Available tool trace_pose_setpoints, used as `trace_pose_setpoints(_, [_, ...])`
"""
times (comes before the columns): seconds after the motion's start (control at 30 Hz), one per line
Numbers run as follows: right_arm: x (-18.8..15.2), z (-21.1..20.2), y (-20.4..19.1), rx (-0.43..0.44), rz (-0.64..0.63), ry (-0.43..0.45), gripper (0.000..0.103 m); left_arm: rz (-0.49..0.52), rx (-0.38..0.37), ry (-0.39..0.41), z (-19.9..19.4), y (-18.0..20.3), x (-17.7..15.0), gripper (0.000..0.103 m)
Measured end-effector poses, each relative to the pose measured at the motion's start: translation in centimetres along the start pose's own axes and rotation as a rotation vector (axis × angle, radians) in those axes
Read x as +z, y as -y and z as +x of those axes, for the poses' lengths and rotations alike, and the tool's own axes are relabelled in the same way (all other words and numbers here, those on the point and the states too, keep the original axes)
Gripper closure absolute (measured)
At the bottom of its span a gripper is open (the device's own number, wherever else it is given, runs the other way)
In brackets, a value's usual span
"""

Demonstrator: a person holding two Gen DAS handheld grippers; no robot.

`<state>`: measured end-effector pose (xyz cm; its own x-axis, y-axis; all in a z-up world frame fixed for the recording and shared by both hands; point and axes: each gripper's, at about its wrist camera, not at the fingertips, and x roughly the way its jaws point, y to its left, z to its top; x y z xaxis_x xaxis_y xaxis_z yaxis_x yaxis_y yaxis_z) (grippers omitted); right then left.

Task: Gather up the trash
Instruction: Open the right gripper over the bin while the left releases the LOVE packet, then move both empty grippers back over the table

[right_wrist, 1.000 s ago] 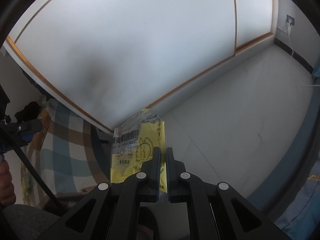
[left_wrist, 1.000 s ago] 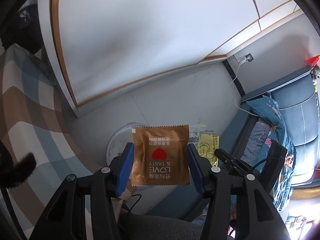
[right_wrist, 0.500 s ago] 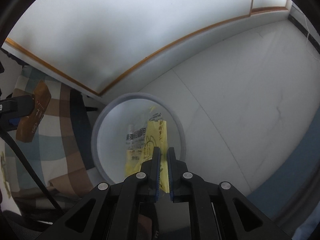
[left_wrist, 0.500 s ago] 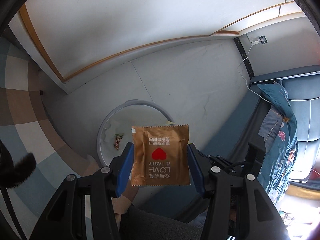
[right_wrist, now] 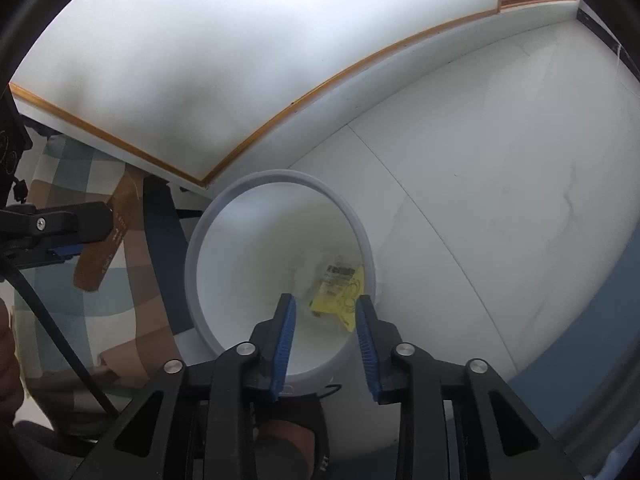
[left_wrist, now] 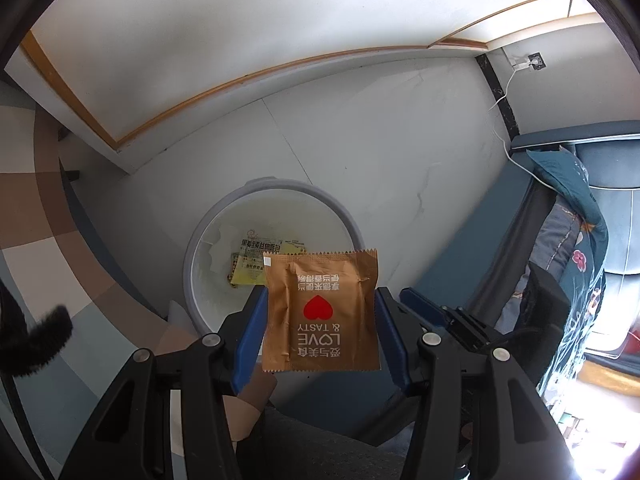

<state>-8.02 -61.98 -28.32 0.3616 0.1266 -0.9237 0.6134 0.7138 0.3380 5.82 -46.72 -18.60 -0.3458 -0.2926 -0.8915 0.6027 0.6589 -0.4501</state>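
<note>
Bin (right_wrist: 192, 264) sits right below the spread, empty right gripper (right_wrist: 326, 336), yellow wrapper (right_wrist: 340, 286) inside; next, the left gripper (left_wrist: 320, 332), pinching the brown packet (left_wrist: 320, 312), needs to let go over it.

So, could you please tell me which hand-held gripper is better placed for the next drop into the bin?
Left: the left hand-held gripper holds the brown wrapper above the bin. The right hand-held gripper is open, empty.

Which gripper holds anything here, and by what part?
The left gripper clamps the brown packet by its two side edges. The right gripper is open and empty; the yellow wrapper lies in the bin.
</note>
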Motion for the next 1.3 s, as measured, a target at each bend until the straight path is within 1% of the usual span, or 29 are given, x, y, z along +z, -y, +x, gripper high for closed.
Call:
trace_pose_setpoints(0.03, [0.0,-0.3,0.2,-0.001,0.006,0.007,0.064,0.004,0.005,-0.008,0.2,0.1,0.0,0.055])
trace_pose_setpoints(0.1, [0.0,-0.7,0.5,0.009,0.017,0.018,0.063,0.007,0.015,-0.023,0.7,0.3,0.0,0.054])
trace_pose_setpoints(0.17, [-0.1,-1.1,0.7,0.015,0.031,0.033,0.061,0.006,0.024,-0.037,1.1,0.6,0.3,0.05])
trace_pose_setpoints(0.23, [0.0,-1.7,0.7,0.023,0.041,0.052,0.06,0.006,0.033,-0.045,1.3,0.5,0.1,0.045])
trace_pose_setpoints(0.33, [0.1,-1.9,0.1,0.028,0.048,0.082,0.058,0.014,0.045,-0.057,1.4,0.8,0.0,0.042])
trace_pose_setpoints(0.4, [0.2,-2.2,0.1,0.031,0.053,0.101,0.056,0.022,0.052,-0.065,1.4,1.0,0.0,0.037])
trace_pose_setpoints(0.43, [0.2,-2.4,0.1,0.03,0.057,0.11,0.054,0.025,0.061,-0.065,1.4,1.1,0.0,0.033])
trace_pose_setpoints(0.47, [0.2,-2.6,0.2,0.028,0.059,0.115,0.052,0.032,0.069,-0.061,1.3,1.3,-0.1,0.031])
trace_pose_setpoints(0.53, [0.2,-2.8,0.1,0.031,0.062,0.121,0.05,0.042,0.078,-0.052,1.1,1.4,-0.3,0.03])
trace_pose_setpoints(0.63, [0.0,-3.0,0.1,0.048,0.063,0.112,0.049,0.039,0.1,-0.032,0.8,1.2,-0.5,0.029])
trace_pose_setpoints(0.7, [-0.2,-3.0,-0.1,0.056,0.059,0.105,0.047,0.035,0.139,0.001,0.2,1.1,-0.8,0.029])
trace_pose_setpoints(0.77, [-0.3,-3.1,-0.1,0.052,0.054,0.103,0.041,0.051,0.198,0.037,-0.3,1.3,-1.1,0.026])
trace_pose_setpoints(0.9, [-0.4,-3.5,-0.2,0.063,0.061,0.098,0.038,0.071,0.227,0.124,-1.8,1.5,-1.8,0.025])
trace_pose_setpoints(1.07, [-0.5,-4.6,-0.8,0.076,0.048,0.11,0.027,0.073,0.28,0.234,-4.3,1.3,-2.8,0.025])
trace_pose_setpoints(1.23, [-0.6,-6.9,-2.5,0.057,0.001,0.159,0.023,0.06,0.35,0.348,-7.0,0.9,-4.4,0.024])
trace_pose_setpoints(1.3, [-0.6,-7.9,-3.1,0.058,-0.012,0.179,0.021,0.052,0.364,0.399,-8.4,0.8,-5.3,0.024])
